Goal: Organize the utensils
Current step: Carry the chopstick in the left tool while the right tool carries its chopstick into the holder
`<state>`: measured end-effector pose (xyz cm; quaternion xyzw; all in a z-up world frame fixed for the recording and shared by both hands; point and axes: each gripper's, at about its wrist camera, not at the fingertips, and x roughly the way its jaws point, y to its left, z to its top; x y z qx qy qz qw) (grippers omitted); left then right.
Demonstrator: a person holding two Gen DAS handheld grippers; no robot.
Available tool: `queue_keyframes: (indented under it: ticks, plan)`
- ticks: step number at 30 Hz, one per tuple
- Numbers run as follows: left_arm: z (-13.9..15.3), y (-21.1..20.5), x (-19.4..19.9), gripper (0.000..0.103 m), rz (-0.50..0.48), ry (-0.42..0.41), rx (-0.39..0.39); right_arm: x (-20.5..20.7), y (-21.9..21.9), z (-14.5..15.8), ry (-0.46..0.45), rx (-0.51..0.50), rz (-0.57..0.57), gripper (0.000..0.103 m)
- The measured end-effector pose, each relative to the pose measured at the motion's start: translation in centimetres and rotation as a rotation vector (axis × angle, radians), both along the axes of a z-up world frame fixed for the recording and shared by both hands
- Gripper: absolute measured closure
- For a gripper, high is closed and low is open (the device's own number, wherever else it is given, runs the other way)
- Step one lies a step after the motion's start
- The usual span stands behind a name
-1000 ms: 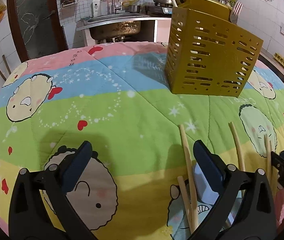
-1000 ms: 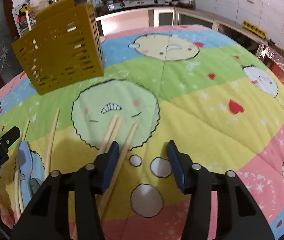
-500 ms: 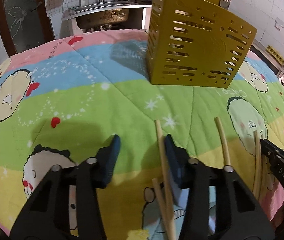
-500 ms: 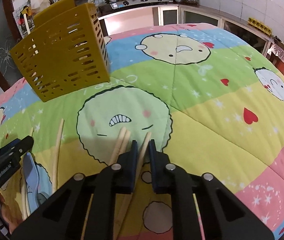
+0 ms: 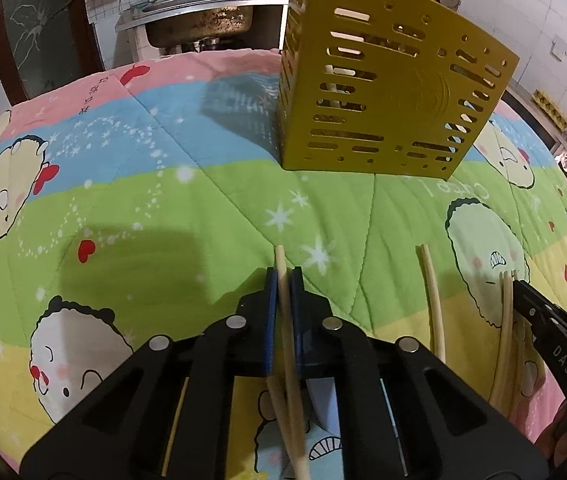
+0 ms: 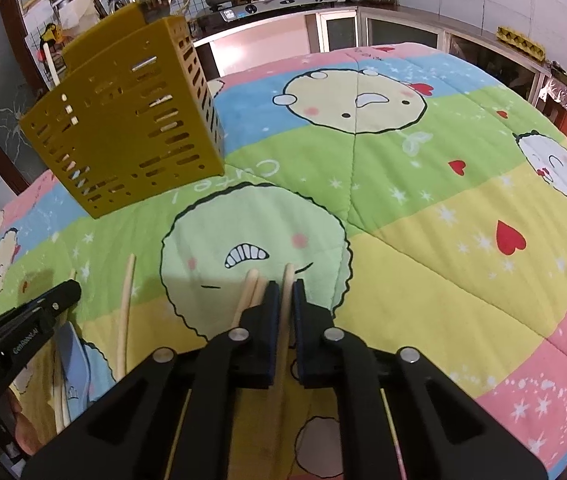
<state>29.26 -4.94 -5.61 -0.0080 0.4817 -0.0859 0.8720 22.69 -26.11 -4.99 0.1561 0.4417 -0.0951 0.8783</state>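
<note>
Bamboo chopsticks pinched in both grippers over a cartoon quilt.

Left gripper (image 5: pixel 283 280) has just closed on a chopstick (image 5: pixel 281 264) running lengthwise up the lower centre of the frame, tip toward the yellow slotted utensil holder (image 5: pixel 387 92) at upper centre. Right gripper (image 6: pixel 285 286) has likewise just clamped another chopstick (image 6: pixel 288 274), long axis pointing up-frame; a loose chopstick (image 6: pixel 125 312) lies at lower left. Striped quilt (image 6: pixel 423 208) reads "Cute"; kitchen sink (image 5: pixel 203 20) behind. Left gripper's side reads "GenRobot.AI".
</note>
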Motion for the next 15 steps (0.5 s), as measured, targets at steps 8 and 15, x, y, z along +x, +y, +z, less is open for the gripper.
queue_keyframes:
  ticks: [8,15]
  plan:
    - [1.7,1.1,-0.5,0.099,0.019,-0.049,-0.053,-1.2,-0.6,2.6,-0.082,0.009,-0.002,0.097]
    - [5.6,2.1,-2.6,0.099,0.02,-0.186,-0.089,-2.5,-1.4,6.2,-0.206,0.005,0.002,0.097]
